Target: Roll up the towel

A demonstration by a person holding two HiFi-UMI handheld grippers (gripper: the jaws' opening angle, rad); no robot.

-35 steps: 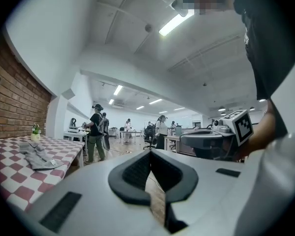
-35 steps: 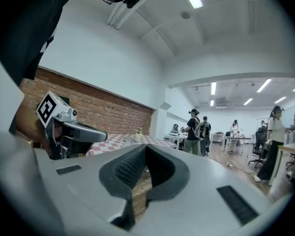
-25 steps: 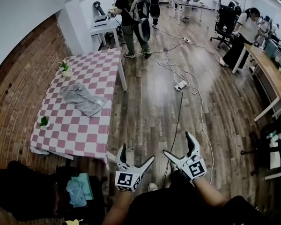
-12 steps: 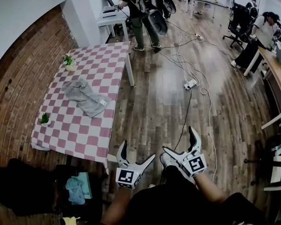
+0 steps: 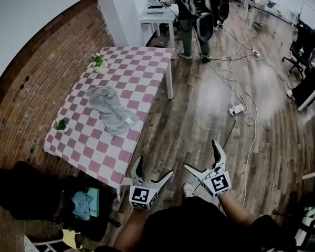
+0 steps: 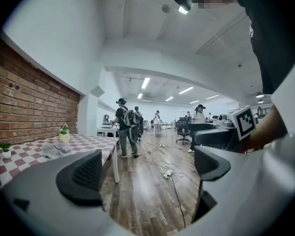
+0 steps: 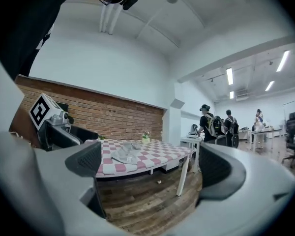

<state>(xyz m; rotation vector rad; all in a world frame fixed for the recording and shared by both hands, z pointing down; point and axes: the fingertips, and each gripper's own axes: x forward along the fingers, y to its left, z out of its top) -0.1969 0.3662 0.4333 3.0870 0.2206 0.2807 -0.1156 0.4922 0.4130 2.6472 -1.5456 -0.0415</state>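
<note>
A crumpled grey towel (image 5: 111, 109) with a white label lies unrolled on the table's pink-and-white checked cloth (image 5: 139, 72), well ahead and left of both grippers. It shows small in the left gripper view (image 6: 56, 149) and in the right gripper view (image 7: 128, 154). My left gripper (image 5: 155, 167) is held over the wooden floor, off the table's near corner, open and empty. Beside it, my right gripper (image 5: 200, 154) is open too; its jaws have just been opening wider, with nothing between them.
Two small potted plants (image 5: 99, 62) (image 5: 62, 125) stand on the table by the brick wall (image 5: 37, 83). Cables and a power strip (image 5: 236, 109) lie on the floor. People with backpacks (image 5: 197, 14) stand beyond the table. A dark bag (image 5: 21, 193) sits near its front end.
The head view has swung so that the table and towel sit nearer and more to the middle. Both grippers have travelled along with it and stayed open.
</note>
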